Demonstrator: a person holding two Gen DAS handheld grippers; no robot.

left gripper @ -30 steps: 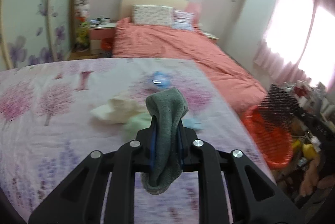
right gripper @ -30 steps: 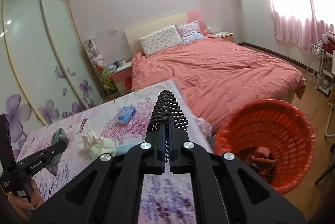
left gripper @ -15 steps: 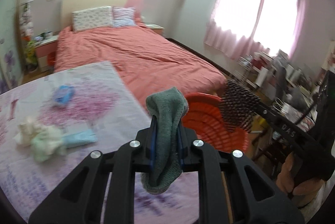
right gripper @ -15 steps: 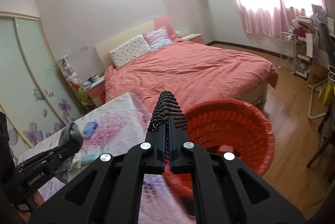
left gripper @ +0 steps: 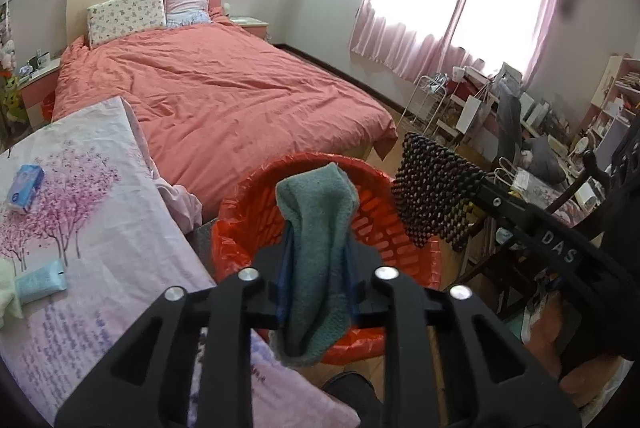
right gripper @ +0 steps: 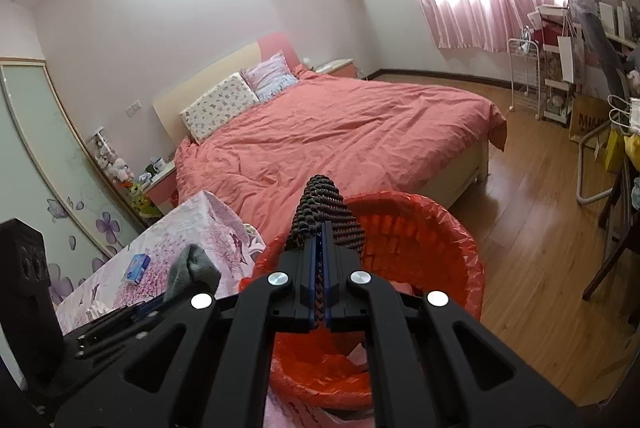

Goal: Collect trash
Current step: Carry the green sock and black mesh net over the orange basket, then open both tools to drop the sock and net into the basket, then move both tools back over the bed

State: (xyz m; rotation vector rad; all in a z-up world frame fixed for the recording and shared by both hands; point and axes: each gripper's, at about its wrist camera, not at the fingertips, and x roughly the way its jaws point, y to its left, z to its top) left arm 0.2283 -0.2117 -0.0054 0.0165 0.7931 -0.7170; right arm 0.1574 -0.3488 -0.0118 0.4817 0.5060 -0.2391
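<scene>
Both tongs have swung from the table (left gripper: 100, 228) to over the red basket (left gripper: 384, 211).

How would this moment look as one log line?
left claw: shut on sock | right claw: shut on black mat | both above red bin

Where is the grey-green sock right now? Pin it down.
The grey-green sock is clamped in the left gripper, centre of the left wrist view, in front of the orange basket standing between the floral table and the bed.
</scene>
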